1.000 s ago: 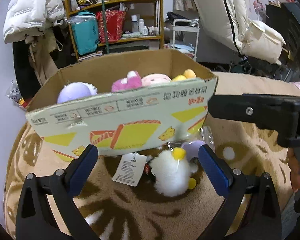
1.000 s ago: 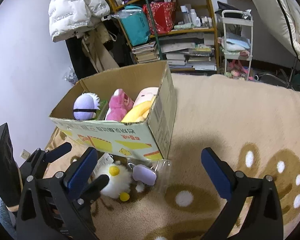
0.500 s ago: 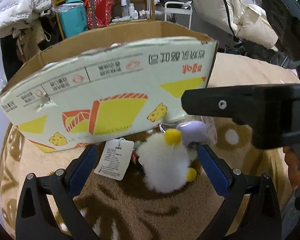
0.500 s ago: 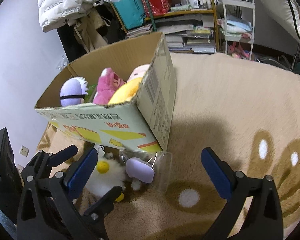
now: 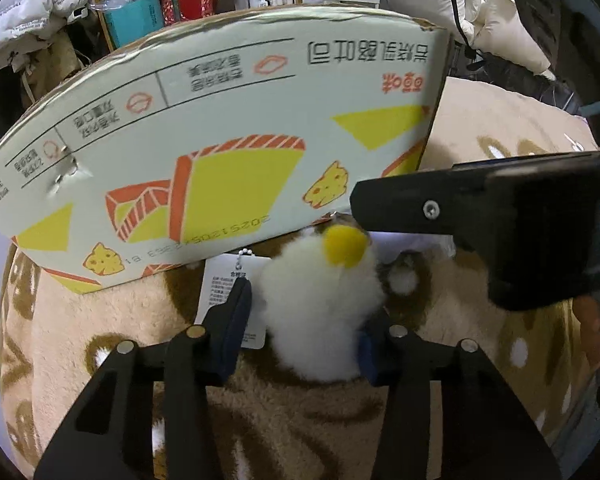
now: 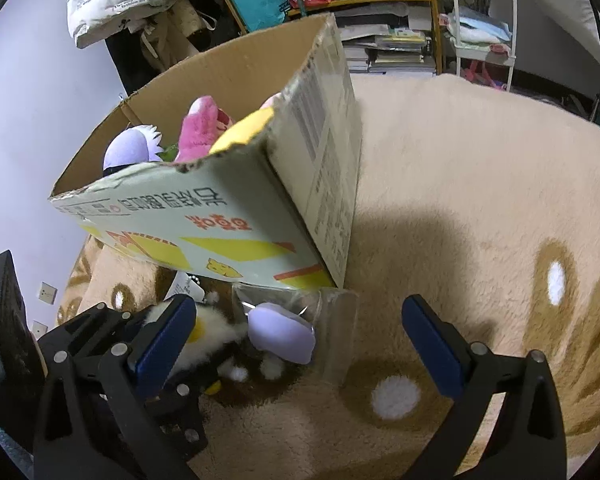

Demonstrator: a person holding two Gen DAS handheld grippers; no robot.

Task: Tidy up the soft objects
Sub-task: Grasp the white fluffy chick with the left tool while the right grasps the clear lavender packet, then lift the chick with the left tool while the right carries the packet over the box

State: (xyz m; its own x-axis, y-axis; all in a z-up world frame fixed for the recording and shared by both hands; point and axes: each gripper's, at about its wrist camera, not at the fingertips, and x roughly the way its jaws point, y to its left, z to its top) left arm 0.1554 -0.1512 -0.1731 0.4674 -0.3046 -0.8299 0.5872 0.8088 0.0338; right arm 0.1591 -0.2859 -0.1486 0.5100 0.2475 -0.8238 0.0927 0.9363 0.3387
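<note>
Left wrist view is mostly filled by the beige plush blanket with brown and white markings (image 5: 480,128), and on it, from 9 to 1 o'clock, stands the open cardboard box with pale green sides printed with yellow and orange cheese pictures (image 5: 220,152). In the right wrist view the same box (image 6: 236,236) holds a pink plush toy (image 6: 204,128), a lilac round plush toy (image 6: 130,150) and a yellow plush piece (image 6: 244,134).

At the foot of the box, near centre, lies the fluffy white plush chick with a yellow pompom (image 5: 320,308), with a white paper hang tag (image 5: 224,292) at its 9 o'clock. The left gripper (image 5: 300,332) has its fingers closing on the chick, the blue pads (image 5: 236,328) touching its fur on both sides.

Right wrist view shows the right gripper (image 6: 300,344) with fingers spread wide, nothing between the pads. Just ahead of it, at the box corner, a lilac soft piece in clear plastic wrap (image 6: 282,336) lies beside the chick (image 6: 216,332).
</note>
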